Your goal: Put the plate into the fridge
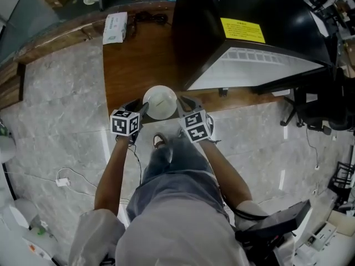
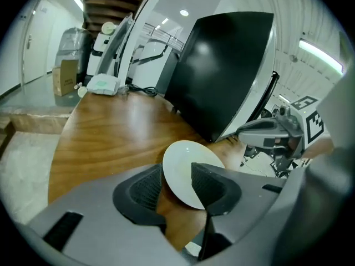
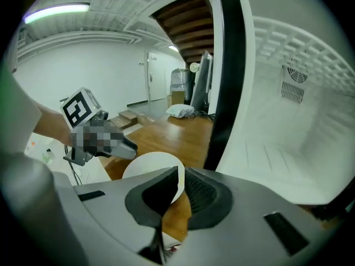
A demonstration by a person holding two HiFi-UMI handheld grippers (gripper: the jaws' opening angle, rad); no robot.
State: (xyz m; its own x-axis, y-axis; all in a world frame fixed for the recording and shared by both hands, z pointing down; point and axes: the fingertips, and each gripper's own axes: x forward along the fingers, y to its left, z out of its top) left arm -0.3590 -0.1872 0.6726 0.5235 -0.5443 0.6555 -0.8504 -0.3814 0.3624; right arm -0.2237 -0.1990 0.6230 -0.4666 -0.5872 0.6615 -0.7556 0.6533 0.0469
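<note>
Plate (image 1: 160,102), white and round, hangs in the head view between the left gripper (image 1: 141,109) and the right gripper (image 1: 182,105). It is held over the near edge of a wooden platform (image 1: 138,65) and close to the fridge (image 1: 249,10). The fridge is black with a yellow label (image 1: 242,30) on top, and its door (image 1: 199,43) is swung open to show a white inside. A tissue pack (image 1: 115,27) lies at the far end of the platform, well apart from the plate. The person stands on a marble floor (image 1: 55,115), with one shoe (image 1: 159,141) just below the plate. In the left gripper view, the left gripper (image 2: 177,185) is released. Its jaws stand well apart with the plate's (image 2: 186,165) near rim between them, and neither pad clearly presses on it. The plate tilts so that its face shows. Beyond it the right gripper (image 2: 248,133) reaches in from the right, beside the black door (image 2: 222,71). The tissue pack (image 2: 104,84) sits far back on the wood. In the right gripper view, the right gripper (image 3: 180,195) is clenched on the plate (image 3: 147,168). The rim runs edge-on between the two ribbed pads, and the rest of the disc shows to the left of them. The left gripper (image 3: 128,148) sits at the plate's far side. To the right, past the dark door edge (image 3: 224,76), the fridge's white interior (image 3: 288,126) stands open, and the plate is outside it.
</note>
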